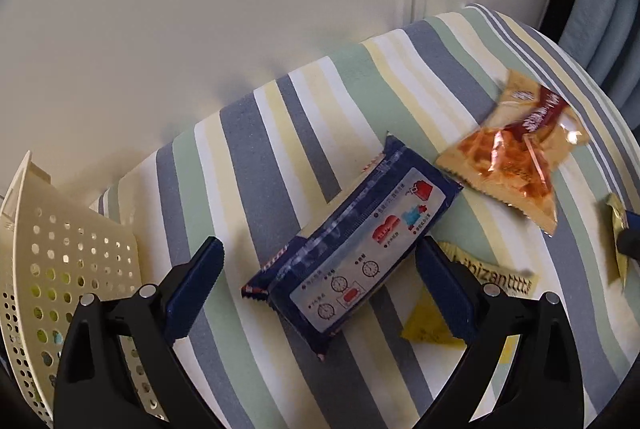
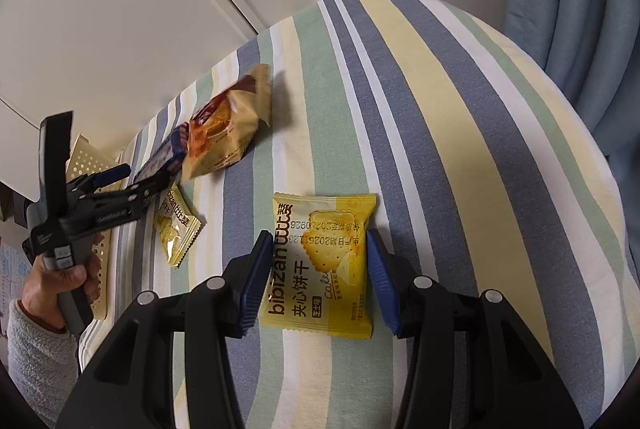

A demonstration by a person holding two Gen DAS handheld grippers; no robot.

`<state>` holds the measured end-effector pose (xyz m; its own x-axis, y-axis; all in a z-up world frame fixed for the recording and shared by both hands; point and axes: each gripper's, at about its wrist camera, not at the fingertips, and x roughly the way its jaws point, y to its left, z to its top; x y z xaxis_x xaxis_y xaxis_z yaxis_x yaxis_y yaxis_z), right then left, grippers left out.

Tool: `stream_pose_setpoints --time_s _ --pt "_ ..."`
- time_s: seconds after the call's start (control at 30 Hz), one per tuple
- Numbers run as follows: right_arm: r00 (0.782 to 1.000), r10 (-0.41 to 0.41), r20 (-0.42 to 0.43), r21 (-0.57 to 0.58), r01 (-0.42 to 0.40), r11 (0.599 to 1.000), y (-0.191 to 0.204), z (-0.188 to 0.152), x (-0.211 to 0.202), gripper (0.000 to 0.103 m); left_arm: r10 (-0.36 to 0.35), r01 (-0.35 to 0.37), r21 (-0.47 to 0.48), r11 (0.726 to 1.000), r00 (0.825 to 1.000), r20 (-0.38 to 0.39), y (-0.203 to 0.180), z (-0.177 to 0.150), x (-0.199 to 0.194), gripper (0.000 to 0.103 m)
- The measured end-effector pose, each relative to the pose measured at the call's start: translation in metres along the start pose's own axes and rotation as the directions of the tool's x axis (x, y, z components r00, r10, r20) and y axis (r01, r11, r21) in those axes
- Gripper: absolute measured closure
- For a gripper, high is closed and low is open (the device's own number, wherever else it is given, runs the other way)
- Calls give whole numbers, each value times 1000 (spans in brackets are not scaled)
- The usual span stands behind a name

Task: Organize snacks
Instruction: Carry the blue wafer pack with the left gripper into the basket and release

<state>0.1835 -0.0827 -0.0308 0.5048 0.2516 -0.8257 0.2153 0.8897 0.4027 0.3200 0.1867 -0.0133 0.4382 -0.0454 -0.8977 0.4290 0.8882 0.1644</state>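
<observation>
Four snack packs: all lie on the striped cloth (image 2: 400,77); none shows inside the basket.
Left gripper (image 1: 320,261): fingers spread wide, one on each side of the dark blue wafer pack (image 1: 352,241), not touching it; a person's hand (image 2: 70,277) grips its handle in the right wrist view.
Dark blue wafer pack: lies flat and slanted, printed back up, between the left fingers.
Orange-and-tan snack bag (image 1: 508,157): just beyond the blue pack, its near edge close against the blue pack's far end.
Small yellow bibizan pack (image 1: 428,325): partly hidden behind the left gripper's right-hand finger, beside the blue pack.
Right gripper (image 2: 320,265): fingers parted, flanking the yellow bibizan biscuit pack (image 2: 320,265); whether the blue pads (image 2: 256,285) touch its edges I cannot tell.
Yellow bibizan biscuit pack: flat, label up, well apart from the other three.
Cream perforated basket (image 1: 60,257): at the cloth's left end, beside the left gripper.
Blue curtain (image 2: 580,9): hangs beyond the cloth's far right edge.
</observation>
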Motion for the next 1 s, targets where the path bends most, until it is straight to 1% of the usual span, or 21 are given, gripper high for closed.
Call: stream_pose_setpoints --time_s 0.03,0.1,0.13,0.17,0.2,0.23,0.27,0.3,0.4,0.43,0.53,0.63,0.7,0.87,1.0 --pt "1000 -2 0 -3 2 1000 1 0 0 55 2 -3 -22 1000 1000 -3 3 2 3 5" --pt "1000 -6 -1 -10 6 1000 2 0 0 54 -15 15 -81 997 1000 3 10 7 7 9" --pt "1000 -5 -3 -15 5 1000 3 0 1 52 -40 41 -110 993 999 11 14 8 8 16" --pt "1000 -7 -4 -21 7 1000 5 0 1 50 -69 71 -135 988 997 20 21 8 7 28" --pt "1000 -11 -4 -26 11 1000 6 -1 1 50 -90 93 -158 983 996 29 25 8 6 31" --pt "1000 -16 -4 -31 16 999 7 -1 2 49 -76 82 -168 982 996 40 27 8 4 43" --pt "1000 -21 -5 -37 21 999 8 -1 2 49 -76 83 -175 981 996 46 30 6 1 51" --pt "1000 -25 -6 -43 24 999 9 -2 2 48 -77 85 -182 980 996 52 34 1 -3 53" --pt "1000 -31 -4 -47 31 998 10 -2 3 45 -70 85 -209 974 995 78 40 -5 -14 55" --pt "1000 -31 -4 -45 31 999 10 -3 3 43 -68 85 -216 973 994 87 50 -19 -30 56" --pt "1000 -30 -3 -42 30 999 10 -3 3 42 -71 101 -246 964 990 125 56 -30 -52 56" --pt "1000 -31 -3 -43 31 999 10 -3 3 42 -58 99 -259 961 985 160 59 -40 -76 56" --pt "1000 -31 -3 -41 31 999 10 -3 3 41 -54 104 -270 957 981 188 63 -43 -95 56" --pt "1000 -29 -2 -37 29 999 9 -2 3 40 -20 102 -298 949 964 265 77 -65 -152 56" --pt "1000 -25 -1 -33 25 999 8 -4 2 39 -10 112 -325 939 954 301 96 -86 -181 56"
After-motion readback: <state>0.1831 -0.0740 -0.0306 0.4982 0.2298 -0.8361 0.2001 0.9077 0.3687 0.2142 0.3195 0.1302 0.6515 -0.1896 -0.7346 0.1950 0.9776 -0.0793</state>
